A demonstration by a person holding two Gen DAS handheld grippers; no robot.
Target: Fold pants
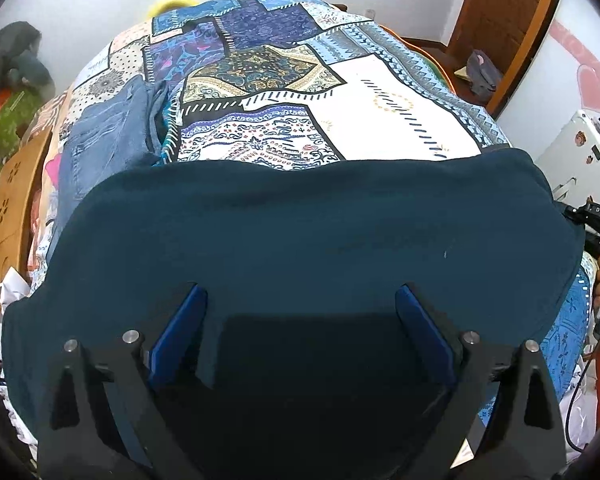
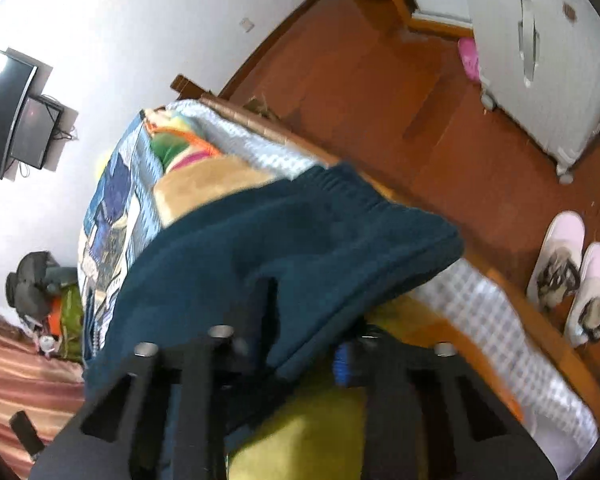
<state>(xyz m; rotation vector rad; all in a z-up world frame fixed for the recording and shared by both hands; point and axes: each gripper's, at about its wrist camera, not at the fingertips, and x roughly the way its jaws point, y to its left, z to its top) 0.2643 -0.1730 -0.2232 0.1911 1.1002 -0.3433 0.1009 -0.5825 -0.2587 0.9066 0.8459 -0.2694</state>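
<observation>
Dark teal pants point(image 1: 300, 232) lie spread flat across the near part of the bed. My left gripper point(image 1: 302, 316) hangs over their near edge, open wide, and its blue pads point(image 1: 420, 320) stand apart from the cloth. In the right wrist view, which is blurred, the pants' point(image 2: 284, 240) waistband end hangs over the bed's side. My right gripper point(image 2: 304, 340) is shut on a fold of that cloth near the edge. The right gripper's black body point(image 1: 598, 220) and a hand show at the far right of the left wrist view.
A patchwork bedspread point(image 1: 320, 120) covers the bed, with folded blue jeans point(image 1: 108, 132) at the far left. The bed's wooden side rail point(image 2: 500, 288) borders a red-brown floor with pale slippers point(image 2: 568, 272) and a white cabinet point(image 2: 540, 60). Yellow-green cloth point(image 2: 308, 432) lies under the right gripper.
</observation>
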